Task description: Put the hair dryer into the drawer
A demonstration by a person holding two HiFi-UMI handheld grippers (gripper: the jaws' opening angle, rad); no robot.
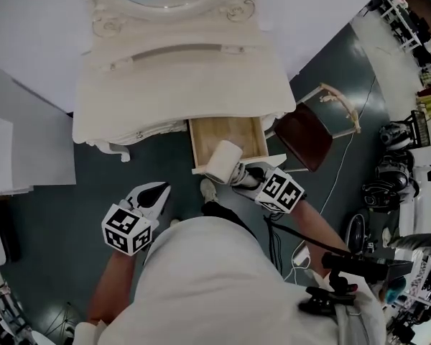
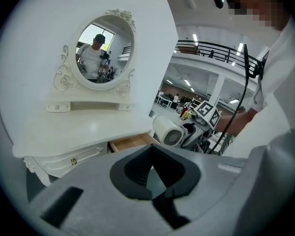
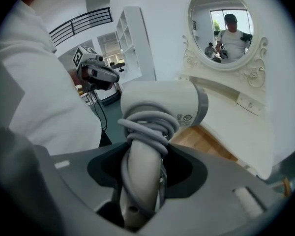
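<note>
A white hair dryer (image 1: 223, 160) with its grey cord wound round the handle hangs just over the front edge of the open wooden drawer (image 1: 226, 131). My right gripper (image 1: 243, 172) is shut on the handle (image 3: 140, 181), and the barrel (image 3: 162, 104) points across the view. The drawer (image 3: 201, 139) shows light wood below the barrel, under the white dressing table (image 1: 179, 85). My left gripper (image 1: 158, 192) hangs to the left of the drawer above the floor, fingertips together and nothing in them. In the left gripper view the hair dryer (image 2: 168, 130) sits beside the drawer (image 2: 132, 142).
A chair with a dark red seat (image 1: 305, 135) stands right of the drawer. An oval mirror (image 2: 101, 50) tops the table. A white panel (image 1: 29, 157) is at the left, and equipment (image 1: 402, 178) and a cable lie at the right. The person's shoe (image 1: 208, 189) is below the drawer.
</note>
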